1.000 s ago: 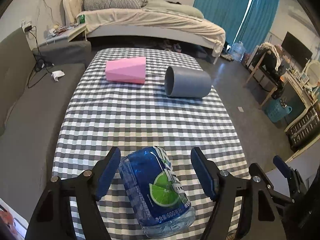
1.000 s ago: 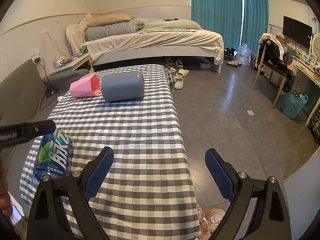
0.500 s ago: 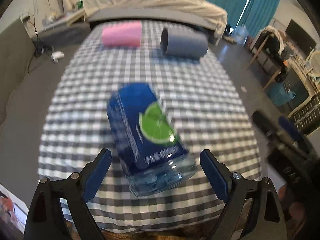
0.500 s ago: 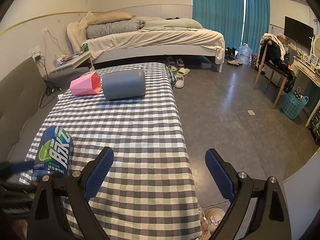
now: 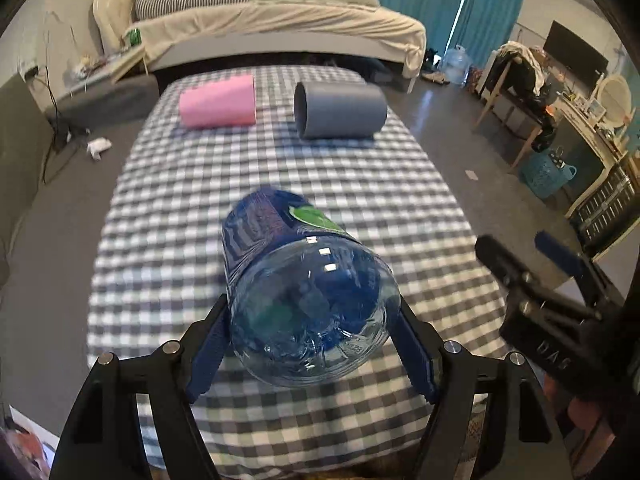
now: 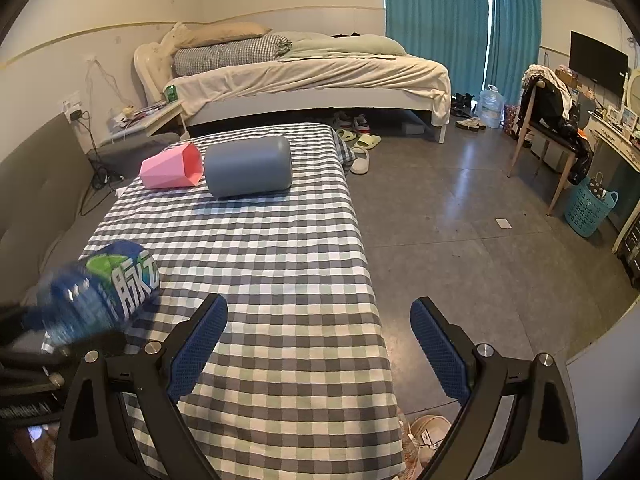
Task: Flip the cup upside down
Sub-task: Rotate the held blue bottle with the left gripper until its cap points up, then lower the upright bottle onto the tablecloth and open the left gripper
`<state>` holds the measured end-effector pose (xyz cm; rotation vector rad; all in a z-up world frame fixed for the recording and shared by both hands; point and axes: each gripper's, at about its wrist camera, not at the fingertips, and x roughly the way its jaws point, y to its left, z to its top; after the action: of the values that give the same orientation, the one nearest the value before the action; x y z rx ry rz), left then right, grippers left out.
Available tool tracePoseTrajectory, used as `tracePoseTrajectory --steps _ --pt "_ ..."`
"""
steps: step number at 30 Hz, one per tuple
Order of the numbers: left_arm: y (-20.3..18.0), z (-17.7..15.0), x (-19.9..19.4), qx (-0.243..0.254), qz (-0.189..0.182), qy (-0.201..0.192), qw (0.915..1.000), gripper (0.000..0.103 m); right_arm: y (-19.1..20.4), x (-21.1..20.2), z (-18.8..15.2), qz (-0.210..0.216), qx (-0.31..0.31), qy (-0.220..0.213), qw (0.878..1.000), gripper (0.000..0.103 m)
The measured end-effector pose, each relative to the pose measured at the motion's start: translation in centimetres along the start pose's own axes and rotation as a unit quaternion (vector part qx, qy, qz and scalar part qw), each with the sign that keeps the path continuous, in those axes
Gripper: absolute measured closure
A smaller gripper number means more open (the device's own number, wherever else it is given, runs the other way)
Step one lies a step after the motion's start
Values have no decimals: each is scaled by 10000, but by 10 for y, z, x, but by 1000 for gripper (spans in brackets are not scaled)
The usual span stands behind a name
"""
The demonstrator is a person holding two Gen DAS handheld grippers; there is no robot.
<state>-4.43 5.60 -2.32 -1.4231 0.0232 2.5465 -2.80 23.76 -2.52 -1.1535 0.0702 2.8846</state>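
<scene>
My left gripper point(image 5: 310, 344) is shut on a blue plastic bottle point(image 5: 304, 296) with a lime label, held tipped over above the near end of the checkered table, its clear base toward the camera. The bottle also shows in the right wrist view point(image 6: 100, 292), tilted. A pink cup point(image 5: 218, 101) and a grey cup point(image 5: 340, 110) lie on their sides at the far end of the table; they also show in the right wrist view as the pink cup point(image 6: 172, 166) and the grey cup point(image 6: 248, 166). My right gripper point(image 6: 318, 338) is open and empty over the table's near right edge.
The checkered tablecloth point(image 6: 280, 260) covers a narrow table. A grey sofa point(image 6: 36, 184) runs along its left side. A bed point(image 6: 312, 76) stands behind. Open floor with slippers point(image 6: 362, 152), a chair point(image 6: 548, 120) and a blue basket point(image 6: 588, 208) lies to the right.
My left gripper closed on the blue bottle and tipped it from upright to lying forward, base toward the camera. The right gripper has barely moved.
</scene>
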Motion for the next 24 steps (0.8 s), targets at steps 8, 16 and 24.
tracePoseTrajectory --steps 8,16,24 --pt "13 19 -1 -147 -18 -109 9998 26 0 1 0 -2 3 11 10000 10" --pt "20 44 2 -42 -247 -3 9997 26 2 4 -1 -9 -27 42 10000 10" --pt "31 59 23 -73 -313 181 9993 31 1 7 -1 -28 -8 79 10000 10"
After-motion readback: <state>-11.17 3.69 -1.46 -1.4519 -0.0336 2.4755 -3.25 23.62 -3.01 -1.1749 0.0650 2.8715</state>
